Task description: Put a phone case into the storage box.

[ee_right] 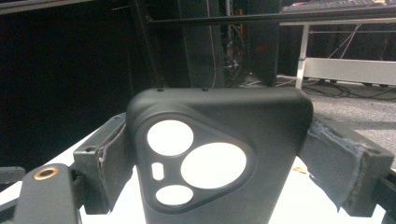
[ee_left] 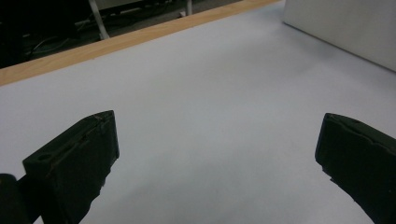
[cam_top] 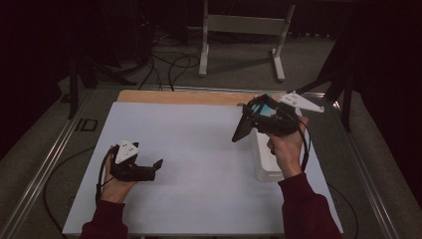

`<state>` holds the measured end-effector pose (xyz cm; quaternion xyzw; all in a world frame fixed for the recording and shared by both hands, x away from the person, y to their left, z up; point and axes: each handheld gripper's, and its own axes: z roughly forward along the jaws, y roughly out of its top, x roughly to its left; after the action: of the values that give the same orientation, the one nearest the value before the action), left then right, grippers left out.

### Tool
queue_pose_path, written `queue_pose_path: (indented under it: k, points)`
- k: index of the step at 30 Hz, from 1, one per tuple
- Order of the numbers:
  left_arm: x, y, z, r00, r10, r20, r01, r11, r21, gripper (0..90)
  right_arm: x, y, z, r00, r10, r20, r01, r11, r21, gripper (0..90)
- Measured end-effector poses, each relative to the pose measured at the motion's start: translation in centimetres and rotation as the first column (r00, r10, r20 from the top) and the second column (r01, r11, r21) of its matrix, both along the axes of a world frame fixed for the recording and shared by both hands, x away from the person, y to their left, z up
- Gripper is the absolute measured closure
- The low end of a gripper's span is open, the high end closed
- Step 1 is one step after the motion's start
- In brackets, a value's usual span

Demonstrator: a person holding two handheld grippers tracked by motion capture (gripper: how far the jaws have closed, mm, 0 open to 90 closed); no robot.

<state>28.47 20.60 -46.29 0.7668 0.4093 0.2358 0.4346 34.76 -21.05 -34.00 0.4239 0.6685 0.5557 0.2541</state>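
Observation:
A black phone case (ee_right: 219, 158) with a triangular camera cutout stands upright between the jaws of my right gripper (ee_right: 222, 182), which is shut on its two sides. In the high view the right gripper (cam_top: 255, 119) is held above the table's right half, with the case (cam_top: 243, 128) hanging down to its left. My left gripper (cam_top: 155, 168) rests low on the white table top (cam_top: 199, 164) at the left, pointing right. Its jaws stand wide apart in the left gripper view (ee_left: 217, 154), with nothing between them.
A white rectangular box (cam_top: 263, 162) lies on the table under the right hand, and its side (ee_left: 345, 28) is seen at the upper right. A wooden strip (cam_top: 179, 96) borders the far edge. Cables and a white frame stand (cam_top: 239, 25) occupy the floor beyond.

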Motion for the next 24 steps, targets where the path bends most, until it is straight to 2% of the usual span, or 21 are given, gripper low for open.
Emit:
queue_pose_path:
  k: [18,24]
  points:
    - [-1.3,1.7,-1.4,0.9999,0.007,0.007,-0.007,0.9999,-0.013,0.0,1.0,-0.9,0.1,0.9991,-0.042,-0.008,0.042,0.9991,0.007,14.6]
    - [-1.8,2.0,-1.5,0.9997,0.017,0.016,-0.017,0.9997,-0.018,0.0,1.4,-1.1,0.1,0.9985,-0.054,-0.006,0.054,0.9985,-0.005,14.6]
